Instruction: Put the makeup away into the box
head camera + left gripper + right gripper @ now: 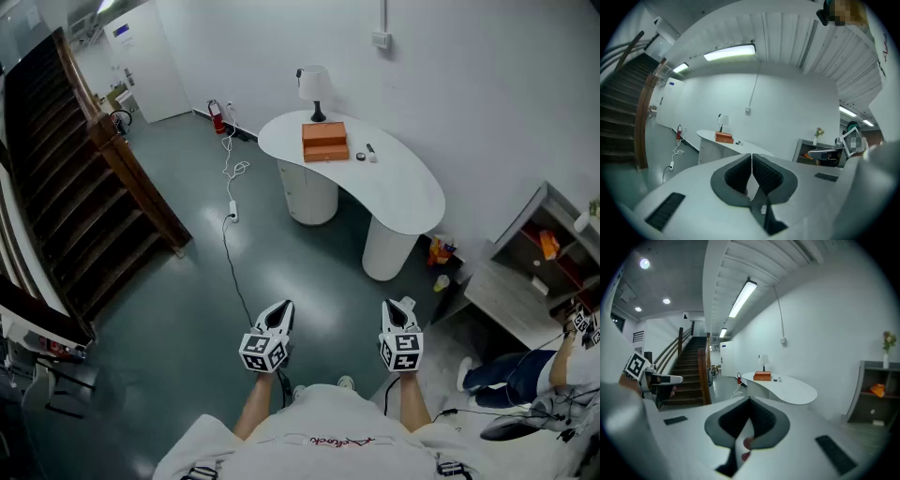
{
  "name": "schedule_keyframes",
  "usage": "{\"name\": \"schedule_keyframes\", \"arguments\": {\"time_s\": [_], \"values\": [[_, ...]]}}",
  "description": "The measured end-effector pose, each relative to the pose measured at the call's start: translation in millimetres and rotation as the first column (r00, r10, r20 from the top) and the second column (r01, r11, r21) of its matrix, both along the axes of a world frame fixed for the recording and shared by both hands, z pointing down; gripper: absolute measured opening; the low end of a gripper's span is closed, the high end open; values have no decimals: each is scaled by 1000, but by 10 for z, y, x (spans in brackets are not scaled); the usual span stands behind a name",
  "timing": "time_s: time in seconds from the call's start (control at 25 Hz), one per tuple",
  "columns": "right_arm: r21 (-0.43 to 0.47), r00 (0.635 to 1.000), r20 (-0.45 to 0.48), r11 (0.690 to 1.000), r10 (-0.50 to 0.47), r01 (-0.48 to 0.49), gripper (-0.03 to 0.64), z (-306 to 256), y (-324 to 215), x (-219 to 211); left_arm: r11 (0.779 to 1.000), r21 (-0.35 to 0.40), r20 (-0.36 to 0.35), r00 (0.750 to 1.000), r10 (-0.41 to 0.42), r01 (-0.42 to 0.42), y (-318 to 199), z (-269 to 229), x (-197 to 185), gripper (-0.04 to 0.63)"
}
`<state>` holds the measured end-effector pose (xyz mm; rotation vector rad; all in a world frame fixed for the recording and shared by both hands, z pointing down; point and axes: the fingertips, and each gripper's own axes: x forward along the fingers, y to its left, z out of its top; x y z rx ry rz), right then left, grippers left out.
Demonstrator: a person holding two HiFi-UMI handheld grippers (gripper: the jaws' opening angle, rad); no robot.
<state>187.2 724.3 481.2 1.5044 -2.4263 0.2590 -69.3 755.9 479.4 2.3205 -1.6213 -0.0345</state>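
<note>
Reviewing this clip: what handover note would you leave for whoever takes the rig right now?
Left claw: shut, empty.
Right claw: shut, empty.
Both are well short of the white table.
Orange box stands on it by the lamp; small makeup items lie on the table beside the box.
Done: nothing visibly stowed.
Left: walk over, put the items into the box.

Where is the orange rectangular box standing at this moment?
In the head view the orange rectangular box stands at the far end of the white curved table, in front of the white table lamp, with small items to its right.
</note>
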Motion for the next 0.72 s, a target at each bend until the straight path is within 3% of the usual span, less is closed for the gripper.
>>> {"name": "schedule_keyframes", "arguments": {"time_s": [0.72], "values": [[-18, 998, 28, 998, -56, 57, 18, 86, -124, 120, 1000, -8, 7, 1000, -23, 23, -102, 38, 207, 15]]}}
